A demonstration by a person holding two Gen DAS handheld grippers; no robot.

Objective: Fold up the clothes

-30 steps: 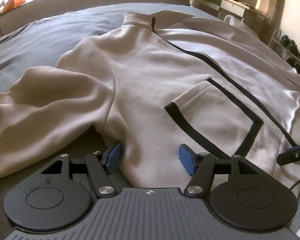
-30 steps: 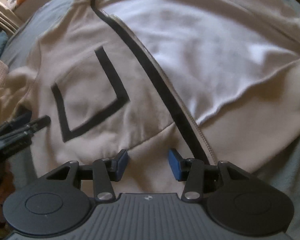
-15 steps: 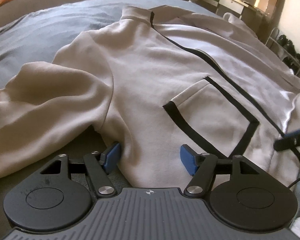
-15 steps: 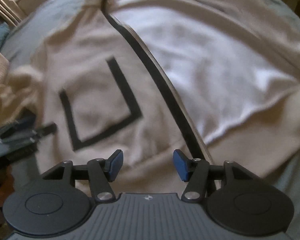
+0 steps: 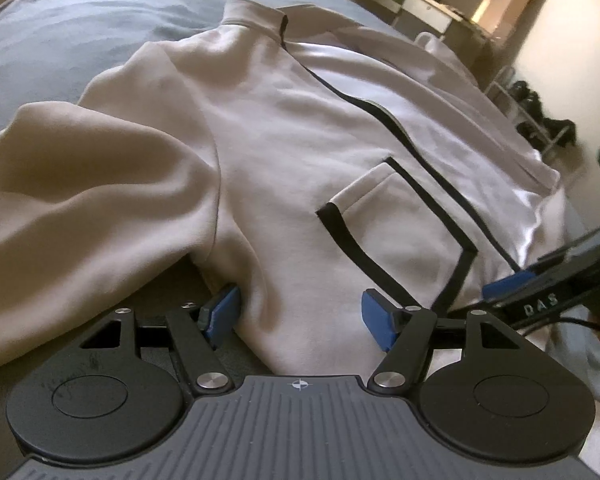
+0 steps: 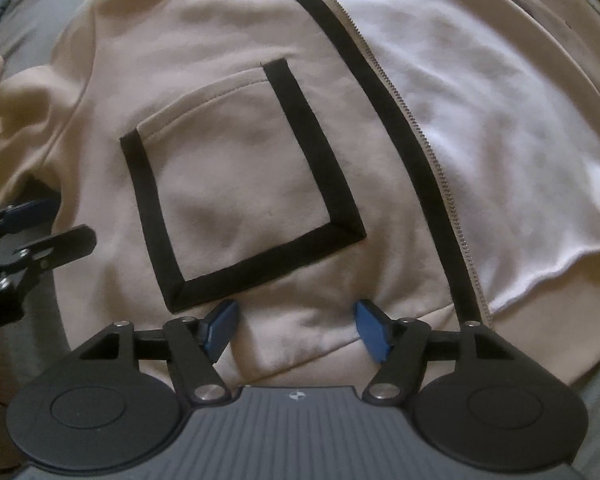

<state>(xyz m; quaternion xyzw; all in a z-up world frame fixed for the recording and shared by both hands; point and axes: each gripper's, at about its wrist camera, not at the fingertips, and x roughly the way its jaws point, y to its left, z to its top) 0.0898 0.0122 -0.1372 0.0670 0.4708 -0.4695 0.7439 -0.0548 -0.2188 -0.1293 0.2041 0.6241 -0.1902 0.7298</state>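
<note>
Two grippers are working along the near hem of one garment. Bed [image 5: 80, 36], grey cover, is carrying a beige zip jacket [image 5: 284, 148] lying front-up, collar pointing away, and is offering open room beyond the collar and to the left. Jacket is lying unzipped: the front panel with the black-trimmed pocket [image 6: 236, 184] is sitting flat, while the far side is showing pale lining [image 6: 500, 120] past the zipper [image 6: 424, 148]. One sleeve [image 5: 88, 204] is bunching in loose folds at the left, not yet laid in line with the body.

Step, as a judgement: hem grasp is being set up for a fold or a straightening pull; the pictures are not settling which.

Left gripper [image 5: 300, 312] is standing wide open, its jaws straddling the hem near the side seam, cloth lying between them but not pinched. Right gripper [image 6: 296, 328] is likewise standing wide open over the hem just below the pocket, holding nothing.

Next move is likely calling for both jaws closing on the hem edge, catching every layer intended.

Edges: hem is running close under both grippers; zipper tape is lying just right of the right gripper. Grippers are sitting near each other, so room between them is looking tight.
</note>
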